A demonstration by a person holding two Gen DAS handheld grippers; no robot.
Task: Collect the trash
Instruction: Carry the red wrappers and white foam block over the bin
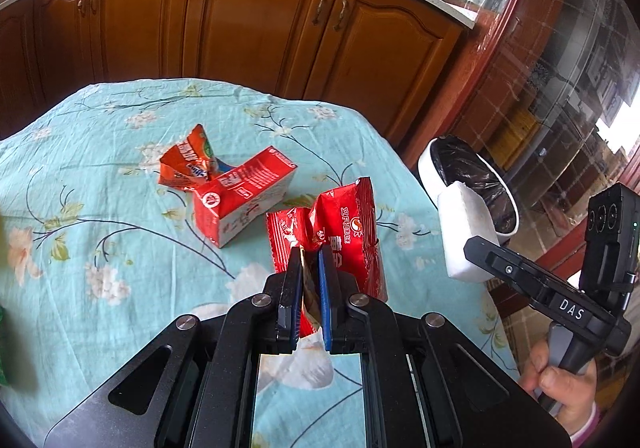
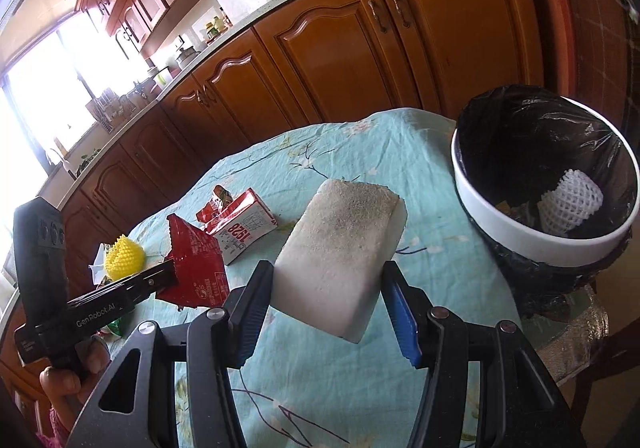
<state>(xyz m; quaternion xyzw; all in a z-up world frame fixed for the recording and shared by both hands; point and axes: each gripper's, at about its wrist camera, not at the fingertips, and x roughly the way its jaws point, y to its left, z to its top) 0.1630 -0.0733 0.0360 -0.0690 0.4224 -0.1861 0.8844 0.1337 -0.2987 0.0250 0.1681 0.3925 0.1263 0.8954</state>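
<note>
Your left tongs (image 1: 310, 260) pinch a red wrapper (image 1: 352, 232); your right tongs (image 2: 328, 288) clasp a foam block (image 2: 340, 244) above the floral-clothed table (image 1: 120, 167), wooden kitchen cabinets (image 1: 240, 15) beyond.

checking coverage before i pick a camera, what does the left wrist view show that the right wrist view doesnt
Only the left wrist view: the crumpled orange snack bag behind the carton.

Only the right wrist view: the white foam fruit net inside the bin, and the yellow foam net on the table.

Both: the black-lined white trash bin, red milk carton, white foam block and red foil wrapper.

White foam block (image 2: 340, 252) beside bin (image 2: 532, 236)
</note>
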